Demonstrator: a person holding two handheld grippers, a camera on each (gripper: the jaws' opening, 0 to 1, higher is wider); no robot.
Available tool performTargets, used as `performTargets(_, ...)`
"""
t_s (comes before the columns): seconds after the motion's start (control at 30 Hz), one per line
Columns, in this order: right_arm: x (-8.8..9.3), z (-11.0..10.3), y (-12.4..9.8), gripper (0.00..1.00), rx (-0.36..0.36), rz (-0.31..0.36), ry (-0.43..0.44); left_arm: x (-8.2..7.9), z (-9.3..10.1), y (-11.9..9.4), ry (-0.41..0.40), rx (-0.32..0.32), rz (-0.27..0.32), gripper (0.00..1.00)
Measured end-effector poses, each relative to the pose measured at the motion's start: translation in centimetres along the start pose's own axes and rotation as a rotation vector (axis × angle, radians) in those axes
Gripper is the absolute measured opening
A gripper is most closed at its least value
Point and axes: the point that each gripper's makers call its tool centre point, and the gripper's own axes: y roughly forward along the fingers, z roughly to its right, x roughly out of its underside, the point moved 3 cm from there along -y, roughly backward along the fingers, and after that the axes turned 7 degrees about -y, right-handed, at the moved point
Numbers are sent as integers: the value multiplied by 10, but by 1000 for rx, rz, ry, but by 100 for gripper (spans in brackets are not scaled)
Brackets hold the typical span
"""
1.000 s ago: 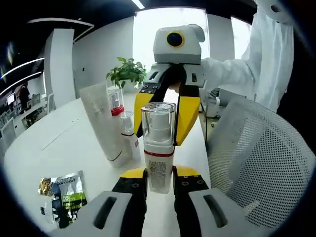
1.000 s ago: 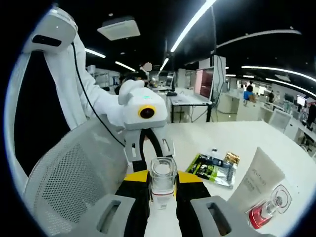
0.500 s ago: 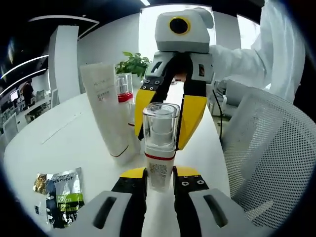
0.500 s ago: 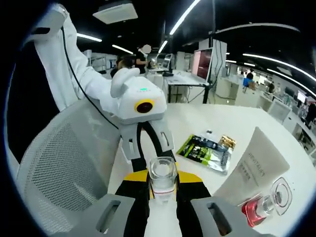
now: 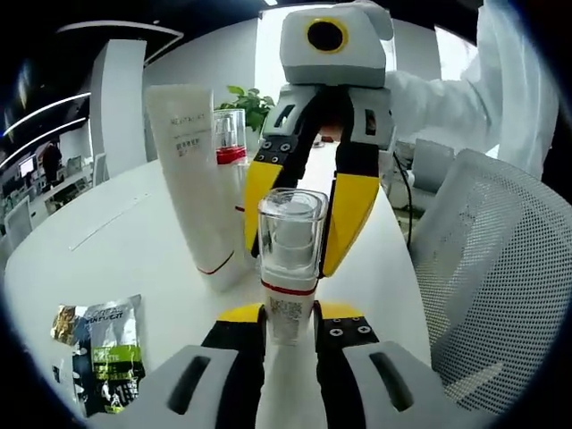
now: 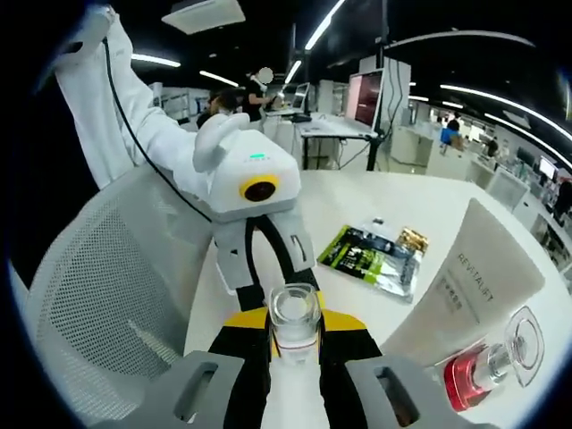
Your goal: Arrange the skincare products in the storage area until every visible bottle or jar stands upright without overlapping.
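On the white worktop (image 5: 134, 259) a clear-capped bottle (image 5: 290, 268) stands upright — left gripper (image 5: 288, 323) fingers clamp its base, right gripper (image 6: 295, 332) fingers close beside its cap; tube (image 5: 195, 179) nearby.

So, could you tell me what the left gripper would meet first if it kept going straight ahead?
Probably the right gripper: it faces the left gripper just beyond the clear-capped bottle that both appear to be gripping, though depth is unclear.

- Left gripper (image 5: 290, 323): jaws closed on the pump bottle (image 5: 290, 268), gripping its lower body.
- Right gripper (image 6: 294, 332): facing the left one, jaws flanking the same bottle.
- White-sleeved arm (image 5: 429, 94) behind.
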Motion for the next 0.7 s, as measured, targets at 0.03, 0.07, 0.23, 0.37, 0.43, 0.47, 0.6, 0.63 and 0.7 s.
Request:
performTargets(0.03,0,1,0,11,4,-1,1,0,-1,1,1,-1,2,16)
performTargets(0.07,0,2,0,11,5,-3,3,0,-1,1,2,-1,4,16)
performTargets(0.23,1,1,0,13,-3,1,20,-1,-1,1,7,-2,15,16)
performTargets(0.37,6,-1,1,18,-9,-17,11,-1,1,1,22,3,23,15)
performTargets(0.43,5,-3,2,19,-3,-21,4,-2,2,0,28,3,25,15)
performTargets(0.47,4,-4,2,19,1,-23,4,-2,1,0,28,1,25,16)
performTargets(0.6,5,0,0,20,21,-27,7,-4,-2,-2,30,-15,27,17)
performTargets(0.63,4,0,0,20,24,-27,6,-4,-2,-3,31,-16,28,17)
performTargets(0.7,5,2,-2,20,32,-27,6,-5,-3,-5,37,-23,26,17)
